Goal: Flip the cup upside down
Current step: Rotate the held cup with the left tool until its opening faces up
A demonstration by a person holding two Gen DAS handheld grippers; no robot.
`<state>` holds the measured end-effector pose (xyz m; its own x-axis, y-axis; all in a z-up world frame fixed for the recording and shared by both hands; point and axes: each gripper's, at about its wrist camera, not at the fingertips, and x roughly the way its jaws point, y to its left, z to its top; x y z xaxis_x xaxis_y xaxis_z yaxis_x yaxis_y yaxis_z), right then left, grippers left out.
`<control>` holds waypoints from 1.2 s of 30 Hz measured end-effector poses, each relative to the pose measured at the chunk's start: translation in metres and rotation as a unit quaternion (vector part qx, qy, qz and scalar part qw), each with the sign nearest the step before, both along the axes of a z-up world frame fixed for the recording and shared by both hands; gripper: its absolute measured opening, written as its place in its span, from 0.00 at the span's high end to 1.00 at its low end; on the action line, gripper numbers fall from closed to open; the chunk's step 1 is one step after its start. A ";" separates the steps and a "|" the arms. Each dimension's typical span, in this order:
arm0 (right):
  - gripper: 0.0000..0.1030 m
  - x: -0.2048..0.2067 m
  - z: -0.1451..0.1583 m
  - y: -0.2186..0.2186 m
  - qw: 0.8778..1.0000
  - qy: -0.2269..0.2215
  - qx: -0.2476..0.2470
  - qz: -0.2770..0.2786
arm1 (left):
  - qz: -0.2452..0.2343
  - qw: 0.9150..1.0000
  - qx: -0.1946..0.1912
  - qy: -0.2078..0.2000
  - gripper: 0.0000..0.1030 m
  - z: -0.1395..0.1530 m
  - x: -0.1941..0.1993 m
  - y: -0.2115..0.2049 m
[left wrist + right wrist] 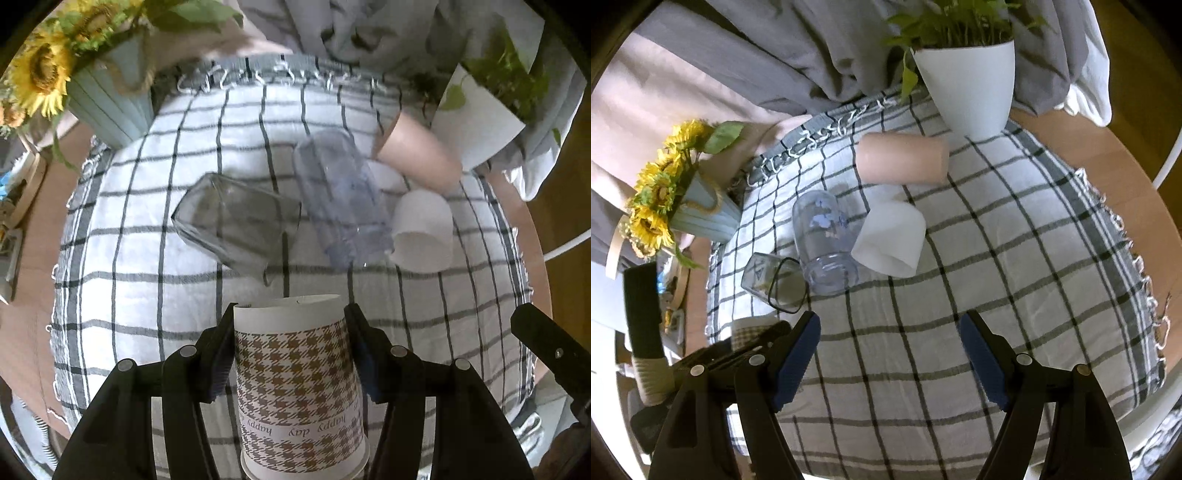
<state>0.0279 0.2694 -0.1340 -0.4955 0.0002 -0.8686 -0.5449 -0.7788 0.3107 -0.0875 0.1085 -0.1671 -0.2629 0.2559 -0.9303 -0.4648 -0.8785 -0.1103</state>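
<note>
My left gripper [291,314] is shut on a houndstooth paper cup [299,384] marked "happy day", held above the checked cloth [147,295] with its rim toward the camera and its base pointing away. The text reads upside down. A sliver of this cup shows in the right wrist view [746,330] at the left. My right gripper [890,325] is open and empty over the cloth [997,258]. Ahead lie a grey glass [236,221] [772,280], a clear printed cup [343,195] [823,240], a white cup [421,232] [890,240] and a pink cup [417,155] [901,158], all on their sides.
A sunflower pot [110,107] [701,218] stands at the back left and a white plant pot [476,114] [971,85] at the back right. Grey bedding [775,55] lies behind the cloth. The wooden table edge [1126,166] shows at the right.
</note>
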 end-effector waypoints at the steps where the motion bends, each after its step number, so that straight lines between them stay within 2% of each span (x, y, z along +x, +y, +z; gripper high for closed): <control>1: 0.24 0.001 0.000 0.001 1.000 0.000 0.005 0.000 | 0.004 1.000 0.005 0.013 0.46 0.000 0.004 -0.002; 6: 0.24 0.006 -0.002 0.003 0.999 -0.019 0.031 -0.001 | 0.019 0.997 0.019 0.079 0.46 -0.001 0.011 0.005; 11: 0.24 0.013 -0.009 0.005 0.998 -0.043 0.054 0.005 | 0.032 0.984 0.064 0.165 0.46 -0.004 0.022 0.007; 13: 0.24 0.014 -0.013 0.005 0.997 -0.051 0.060 0.011 | 0.036 0.980 0.061 0.185 0.46 -0.011 0.023 0.012; 17: 0.24 0.017 -0.021 0.009 0.995 -0.064 0.068 0.022 | 0.044 0.983 0.052 0.173 0.46 -0.031 0.019 0.021; 22: 0.24 0.021 -0.022 0.011 0.993 -0.065 0.086 0.042 | 0.064 0.977 0.056 0.195 0.46 -0.036 0.025 0.024; 28: 0.24 0.026 -0.019 0.014 0.992 -0.061 0.092 0.059 | 0.071 0.973 0.057 0.214 0.46 -0.032 0.043 0.018; 36: 0.24 0.031 -0.014 0.013 0.991 -0.048 0.093 0.078 | 0.080 0.971 0.060 0.216 0.46 -0.026 0.061 0.008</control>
<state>0.0588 0.2828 -0.1482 -0.4164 0.0948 -0.9042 -0.4339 -0.8947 0.1060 -0.0263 0.1167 -0.1931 -0.6672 0.2800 -0.6903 -0.3497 -0.9359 -0.0416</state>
